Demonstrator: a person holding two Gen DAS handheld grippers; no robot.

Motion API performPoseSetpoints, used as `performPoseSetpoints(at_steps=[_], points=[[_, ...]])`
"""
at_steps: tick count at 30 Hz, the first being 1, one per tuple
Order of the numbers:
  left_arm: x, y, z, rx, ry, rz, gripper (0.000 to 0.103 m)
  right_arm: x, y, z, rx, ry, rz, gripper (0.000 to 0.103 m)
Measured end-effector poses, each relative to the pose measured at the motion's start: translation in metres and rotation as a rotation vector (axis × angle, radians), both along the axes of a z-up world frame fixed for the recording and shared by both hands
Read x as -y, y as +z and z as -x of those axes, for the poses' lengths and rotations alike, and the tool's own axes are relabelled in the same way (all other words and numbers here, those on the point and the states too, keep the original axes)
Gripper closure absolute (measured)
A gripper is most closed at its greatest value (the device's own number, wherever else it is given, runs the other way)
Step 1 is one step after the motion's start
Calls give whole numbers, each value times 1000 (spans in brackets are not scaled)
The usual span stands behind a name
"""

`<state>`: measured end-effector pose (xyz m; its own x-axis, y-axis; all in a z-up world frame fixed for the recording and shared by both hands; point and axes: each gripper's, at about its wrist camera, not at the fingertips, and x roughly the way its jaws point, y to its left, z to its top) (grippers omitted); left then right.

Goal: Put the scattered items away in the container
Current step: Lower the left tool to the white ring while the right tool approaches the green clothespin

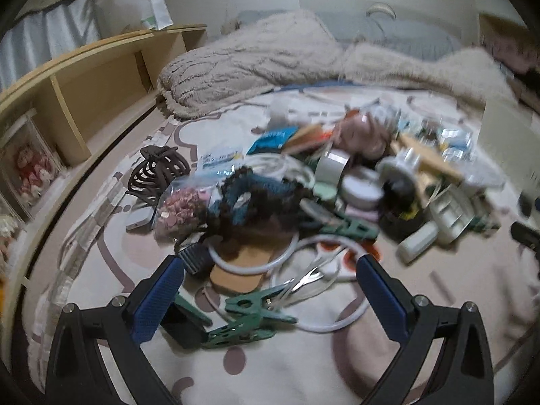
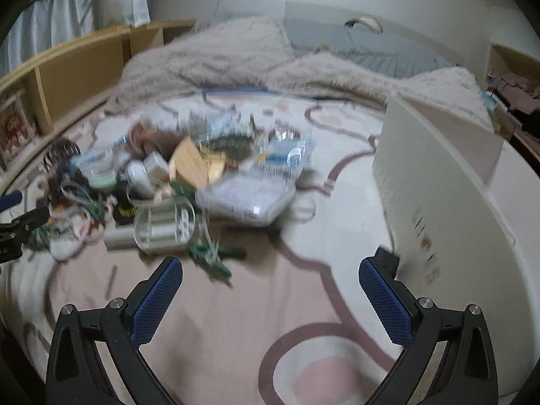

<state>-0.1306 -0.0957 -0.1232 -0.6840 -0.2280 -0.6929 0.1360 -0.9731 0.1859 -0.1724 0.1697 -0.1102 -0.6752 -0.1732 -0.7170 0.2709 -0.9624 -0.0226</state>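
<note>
Surface: bed cover, soft fabric, cream with curved mauve bands and pink patches.
Left gripper: jaws spread wide, holding nothing; black frame, blue textured pads; it hangs low over the near edge of the clutter.
Between the left jaws: green plastic clothespins, scissors with bright metal blades and orange-white handles, a white tubing loop, a flat brown cork-like piece.
Clutter pile, left wrist view: brown claw hair clip with curved teeth at the far left edge; clear zip bag of pink pieces just beside it; dark knitted blue-and-brown item in the middle; shiny tape roll behind; round white lidded tin near the tape; white cylindrical tube at the right front.
Right gripper: jaws wide apart, empty, above bare cover; its right finger sits just beside the container.
Container: cream rigid box with smooth flat walls, standing on the bed at the right, well apart from the pile; inside not visible.
Pile, right wrist view: blurred; clear rounded plastic case at the front, flat clear packet beside it, wooden blocks behind.
Background: fluffy beige blanket, wooden shelf along the left.
</note>
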Motion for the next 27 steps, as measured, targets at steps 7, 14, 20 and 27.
performPoseSetpoints(at_steps=[7,14,20,27], points=[[-10,-27,13,110,-12,167,0,8,-10,-1,25,24,-24,0],[-19,-36,11,183,-121,167,0,9,-14,10,48,12,-24,0],[-41,-33,-4,180,-257,178,0,8,-17,23,60,-8,-31,0],[-75,-26,-32,187,-496,153,0,-1,-19,32,85,-47,-2,0]])
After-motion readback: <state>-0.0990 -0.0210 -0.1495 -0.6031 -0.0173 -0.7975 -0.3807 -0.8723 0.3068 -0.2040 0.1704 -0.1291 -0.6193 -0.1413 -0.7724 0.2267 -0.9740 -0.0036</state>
